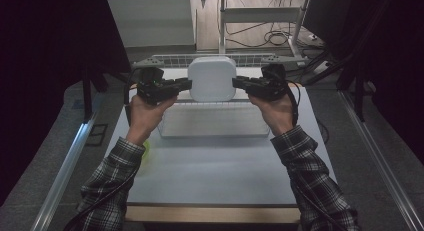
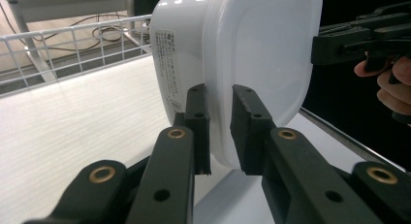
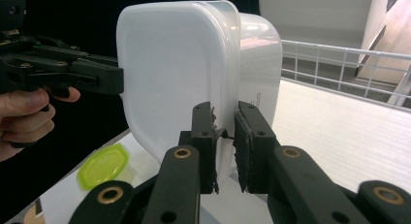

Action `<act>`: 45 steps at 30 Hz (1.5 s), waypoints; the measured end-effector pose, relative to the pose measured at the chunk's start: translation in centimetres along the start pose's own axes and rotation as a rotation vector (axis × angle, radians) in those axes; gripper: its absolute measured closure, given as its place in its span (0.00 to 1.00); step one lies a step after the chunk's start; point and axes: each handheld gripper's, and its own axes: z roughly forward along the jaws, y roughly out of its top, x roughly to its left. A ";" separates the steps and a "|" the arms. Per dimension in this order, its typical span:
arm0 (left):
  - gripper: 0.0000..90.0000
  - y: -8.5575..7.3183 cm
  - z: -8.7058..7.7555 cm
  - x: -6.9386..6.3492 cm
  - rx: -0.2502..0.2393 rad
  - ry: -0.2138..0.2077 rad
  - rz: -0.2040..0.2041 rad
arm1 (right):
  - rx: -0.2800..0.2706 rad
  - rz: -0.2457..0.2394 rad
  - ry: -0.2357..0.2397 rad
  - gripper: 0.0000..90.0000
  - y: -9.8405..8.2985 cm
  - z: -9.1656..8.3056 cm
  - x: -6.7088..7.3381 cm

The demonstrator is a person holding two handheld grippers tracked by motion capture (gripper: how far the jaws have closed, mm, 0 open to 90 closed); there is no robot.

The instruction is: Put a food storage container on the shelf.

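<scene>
box: white rounded-square plastic container with lid [image 1: 212, 78], held up in the air over the far part of the counter [image 1: 215, 161], lid side facing the high camera
left hand-held gripper [image 1: 186, 83]: clamped onto the left rim of the container, jaws pretty much closed with the lid edge pinched between them, you can see that nicely in the left gripper view [image 2: 220, 132]
right hand-held gripper [image 1: 237, 82]: same deal on the opposite rim, jaws squeezed onto the edge where lid meets tub [image 3: 224, 141]
hands: left hand [image 1: 145, 111] and right hand [image 1: 277, 111] come up from the bottom in plaid sleeves, one on each side of the box
label: printed sticker [image 2: 168, 64] on the tub's side wall, text too small to read
under the box: clear shallow plastic tray [image 1: 212, 123] lying flat on the counter, just below the lifted container
extra: yellow-green round lid [image 3: 104, 166] on the counter near the left forearm, well apart from the box
back: white wire rack [image 1: 175, 59] along the far edge of the counter
</scene>
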 end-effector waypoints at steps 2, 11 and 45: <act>0.87 0.1 0.3 0.2 0.005 0.002 -0.010 | 0.000 0.003 -0.003 0.88 0.1 0.3 -0.3; 0.86 -0.5 1.6 1.1 0.016 -0.001 -0.036 | 0.016 0.032 -0.011 0.88 -0.4 1.5 -1.5; 0.58 -0.1 4.5 2.2 -0.017 0.005 -0.057 | -0.002 -0.006 -0.106 0.65 0.3 3.7 -2.7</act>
